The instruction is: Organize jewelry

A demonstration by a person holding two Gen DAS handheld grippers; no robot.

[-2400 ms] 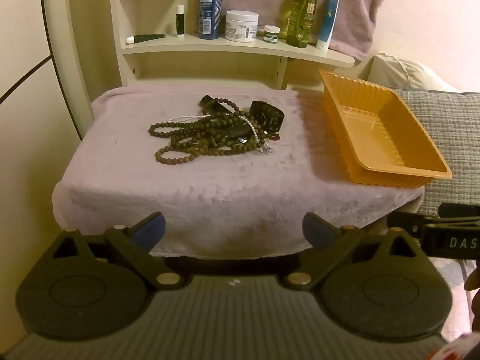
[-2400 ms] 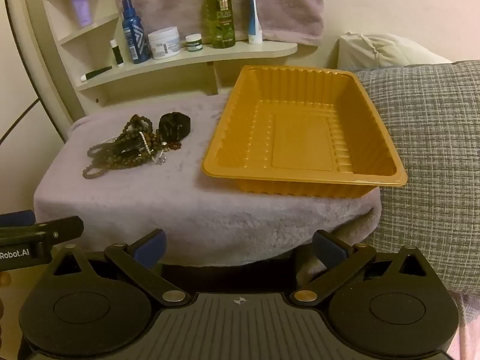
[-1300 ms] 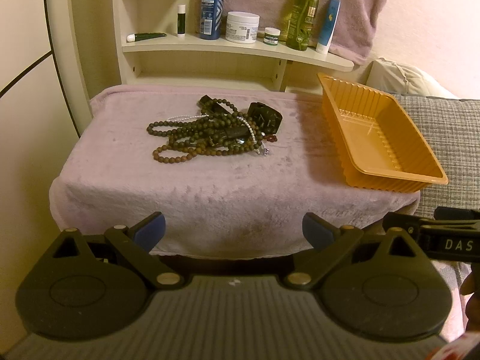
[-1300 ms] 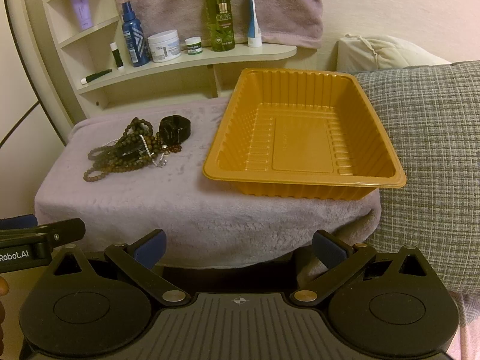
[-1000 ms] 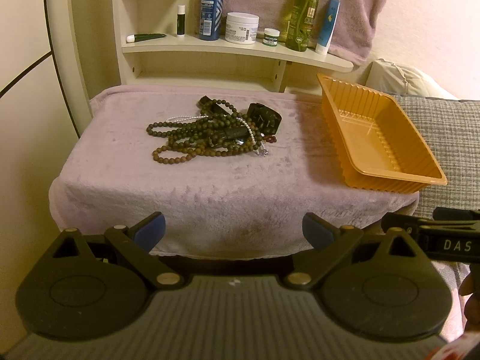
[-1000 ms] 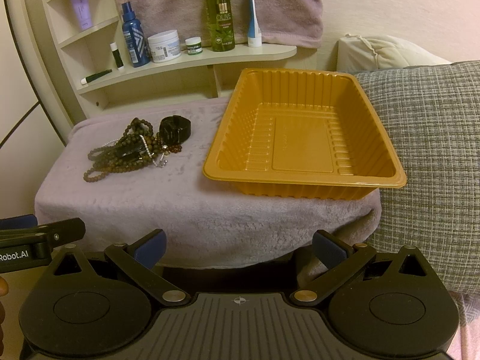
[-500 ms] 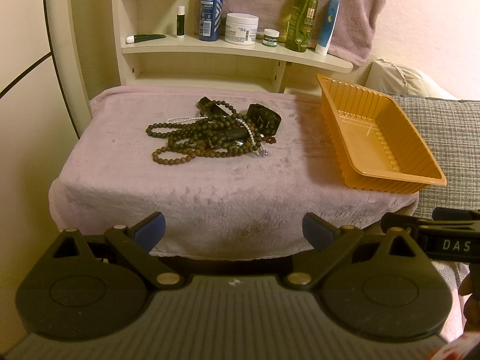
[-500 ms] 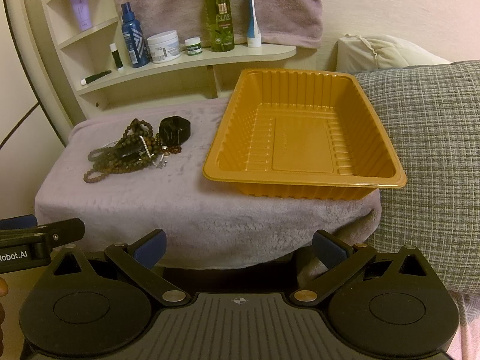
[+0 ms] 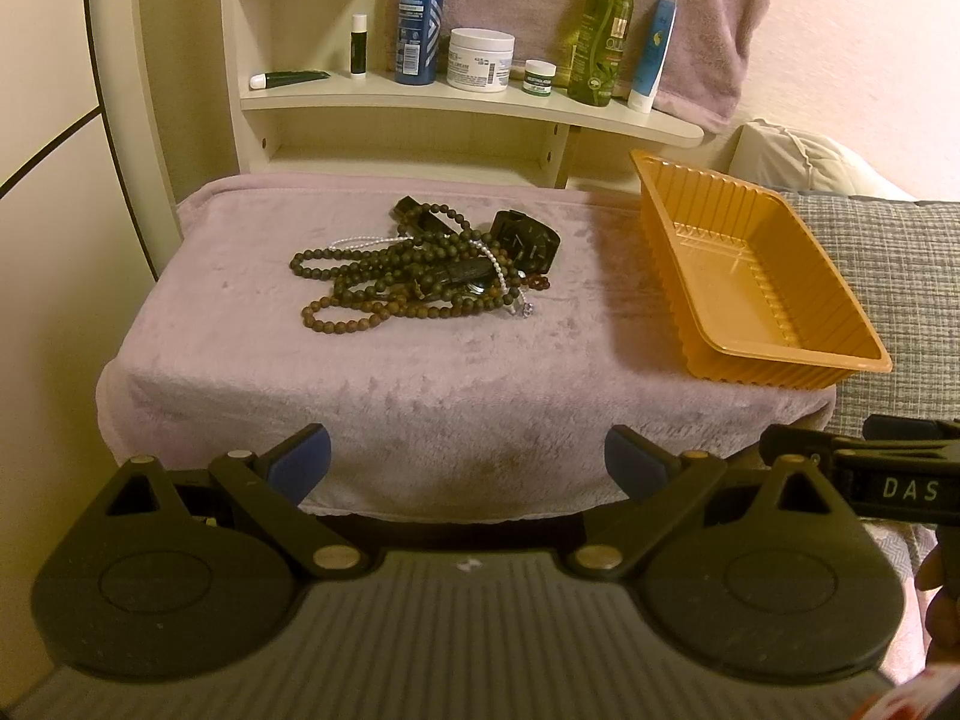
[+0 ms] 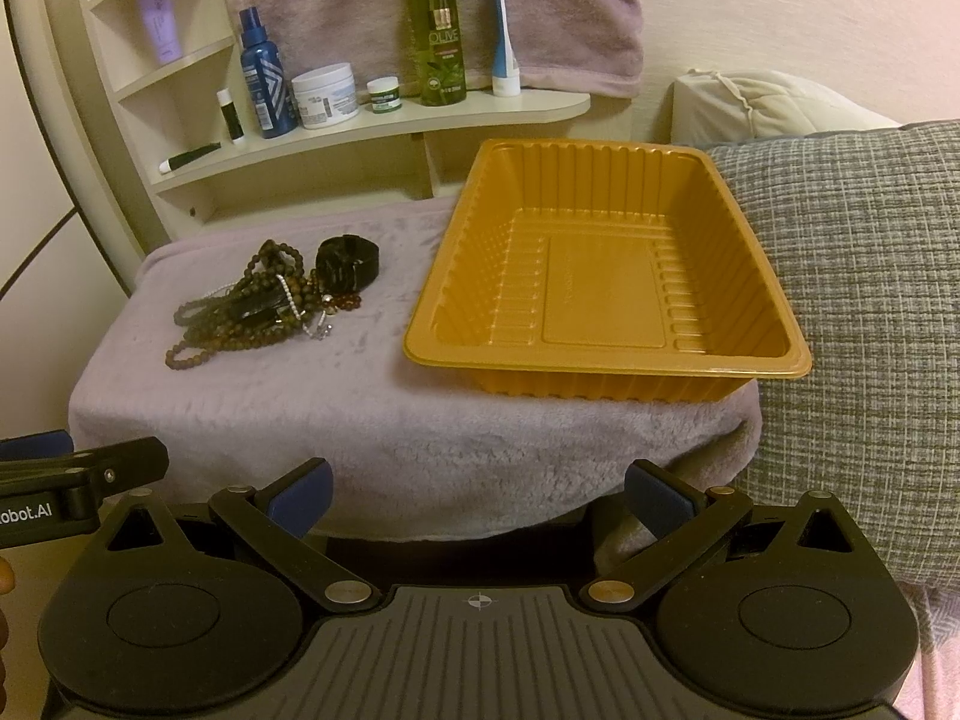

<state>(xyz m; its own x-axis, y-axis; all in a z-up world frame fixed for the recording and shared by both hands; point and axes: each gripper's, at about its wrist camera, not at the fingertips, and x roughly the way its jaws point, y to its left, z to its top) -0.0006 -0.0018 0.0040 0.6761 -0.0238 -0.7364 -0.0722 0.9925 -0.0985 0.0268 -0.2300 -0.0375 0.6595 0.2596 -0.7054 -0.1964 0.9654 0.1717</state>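
A tangled heap of jewelry (image 9: 420,276) lies on a mauve plush cloth (image 9: 252,324) draped over a low table, with brown wooden bead strands (image 9: 354,312) looped through a thin string of white pearls (image 9: 360,242) and a dark chunky bracelet (image 9: 527,243) sitting at the heap's right edge. An orange plastic tray (image 10: 606,354) with ribbed walls stands on the same cloth to the right of the heap, apart from it, and holds nothing; its far right corner reaches the edge of the cloth beside a grey woven cushion (image 10: 864,300).

The left gripper (image 9: 467,463) hangs in front of the table's near edge, its two blue-tipped fingers spread wide with nothing between them. The right gripper (image 10: 477,492) hangs at the same near edge, facing the tray, its fingers likewise spread wide and gripping nothing. Each gripper shows at the margin of the other's view, the pair held side by side and well short of the jewelry.

Behind the table a cream shelf (image 9: 468,99) carries a blue spray bottle (image 9: 420,18), a white jar (image 9: 481,59), a small green-labelled pot (image 9: 540,78), a green bottle marked OLIVE (image 10: 435,36) and an upright blue-and-white tube (image 9: 651,54). A mauve towel (image 10: 420,6) hangs on the wall behind them.
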